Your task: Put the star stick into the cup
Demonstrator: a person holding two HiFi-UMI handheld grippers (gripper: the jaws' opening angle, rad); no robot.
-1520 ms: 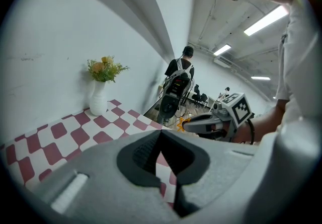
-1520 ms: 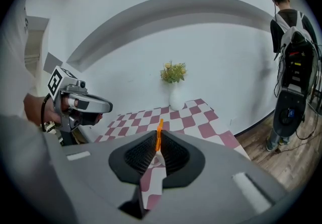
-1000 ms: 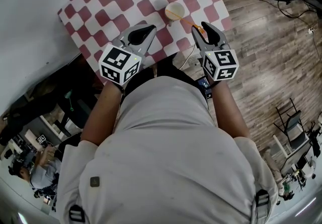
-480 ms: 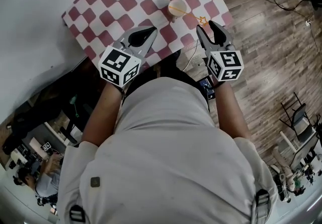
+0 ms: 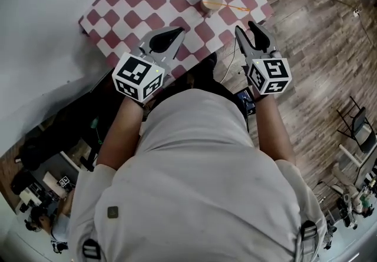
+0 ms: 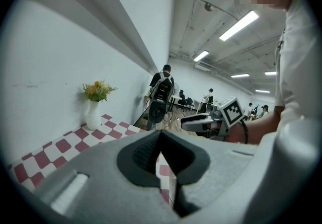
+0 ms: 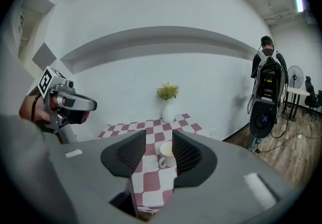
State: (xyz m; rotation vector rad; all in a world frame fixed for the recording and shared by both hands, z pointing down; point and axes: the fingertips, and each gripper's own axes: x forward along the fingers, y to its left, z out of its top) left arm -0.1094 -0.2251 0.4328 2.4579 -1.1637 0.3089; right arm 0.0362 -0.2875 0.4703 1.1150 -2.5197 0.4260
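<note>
From my station I read the job as done. The thin orange star stick [image 5: 234,6] has one end inside the small cream cup [image 5: 210,2] and leans out over its right rim, as a long light stick does when only the rim props it. I cannot make out which end carries the star. The cup stands toward the far right of the table with the red-and-white chequered cloth [image 5: 147,2], and a white vase of yellow flowers [image 7: 167,111] stands beyond it by the wall. My right gripper [image 5: 250,29] hangs at the near right edge of the table, well apart from the cup, jaws spread with nothing between them (they have just eased inward a little). Its own view frames the cup in the gap, far off on the cloth. My left gripper [image 5: 172,36] hovers over the near edge with its jaws together on nothing, since this task gives it nothing to hold. I judge both are held high and back so that no knock tips the leaning stick out.
</note>
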